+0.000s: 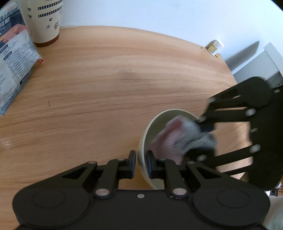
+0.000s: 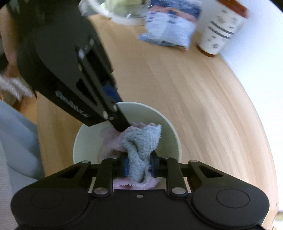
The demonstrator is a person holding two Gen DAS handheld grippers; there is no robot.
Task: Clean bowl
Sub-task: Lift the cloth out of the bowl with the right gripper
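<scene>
A pale bowl (image 1: pixel 159 120) stands on the wooden surface (image 1: pixel 106 79) near its right edge in the left wrist view, pinned at the rim by the left tongs (image 1: pixel 141 163), whose blue-padded fingers (image 1: pixel 133 163) clench the wall, one outside and one inside; the right tongs (image 2: pixel 138 163) point down into the bowl (image 2: pixel 169 127) and grasp a bunched cloth (image 2: pixel 141 141), grey on one face and pink on the other, which fills much of the bowl's inside; in the left wrist view the cloth (image 1: pixel 185 134) and the right tongs (image 1: pixel 205 127) are blurred. At the far left corner of the surface a patterned paper cup (image 1: pixel 46 23) stands upright beside a printed blue-and-white packet (image 1: pixel 14 58); a small white-capped object (image 1: pixel 214 46) lies at the far right edge, against a white wall (image 1: pixel 159 16). A light blue sleeve (image 2: pixel 16 138) shows at the near edge in the right wrist view.
</scene>
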